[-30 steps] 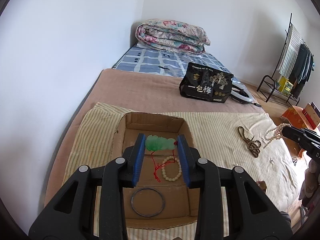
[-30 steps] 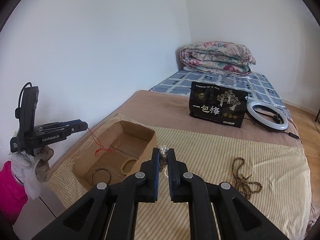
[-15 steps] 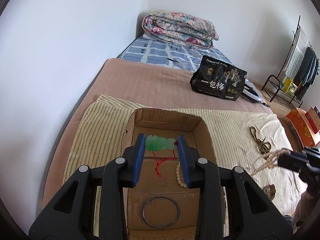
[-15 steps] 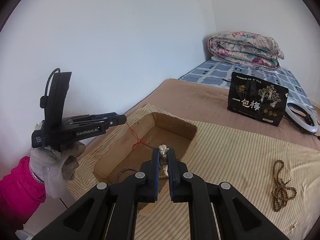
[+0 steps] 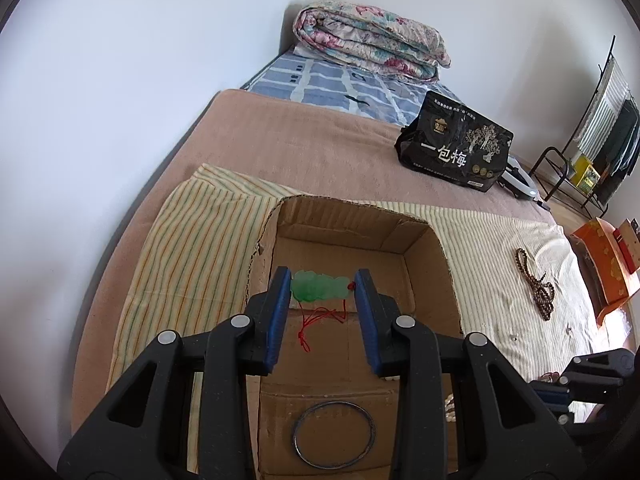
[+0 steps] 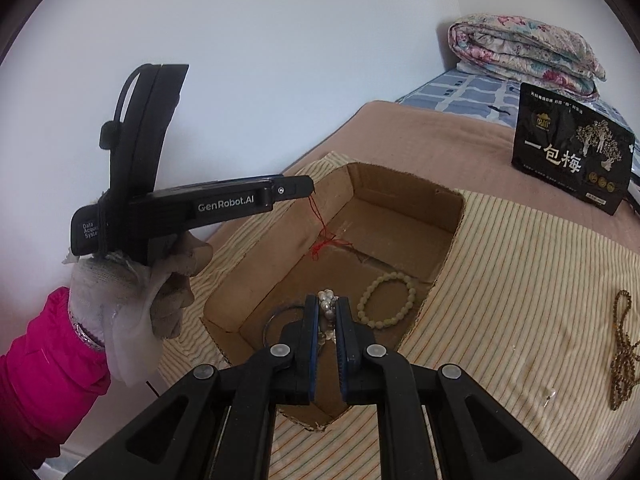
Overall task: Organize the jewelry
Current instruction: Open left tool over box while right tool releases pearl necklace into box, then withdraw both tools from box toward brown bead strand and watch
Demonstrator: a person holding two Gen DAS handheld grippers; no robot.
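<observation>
My left gripper (image 5: 322,284) is shut on a green jade pendant (image 5: 318,286) whose red cord (image 5: 320,318) hangs down; it hovers above the open cardboard box (image 5: 424,252). In the right wrist view the left gripper (image 6: 306,190) hangs the red cord (image 6: 322,232) over the box (image 6: 448,216). My right gripper (image 6: 327,306) is shut on a white pearl strand (image 6: 326,300) over the box's near end. A pale bead bracelet (image 6: 386,300) and a thin dark bangle (image 5: 334,440) lie inside the box.
A brown bead necklace (image 5: 538,286) lies on the striped cloth (image 5: 188,248) to the right of the box, also seen in the right wrist view (image 6: 622,344). A black snack bag (image 5: 456,148) and a folded quilt (image 5: 368,40) sit farther back on the bed. A wall is on the left.
My right gripper has carried the pearl strand left from the cloth to over the box. My left gripper has moved forward over the box with the pendant.
</observation>
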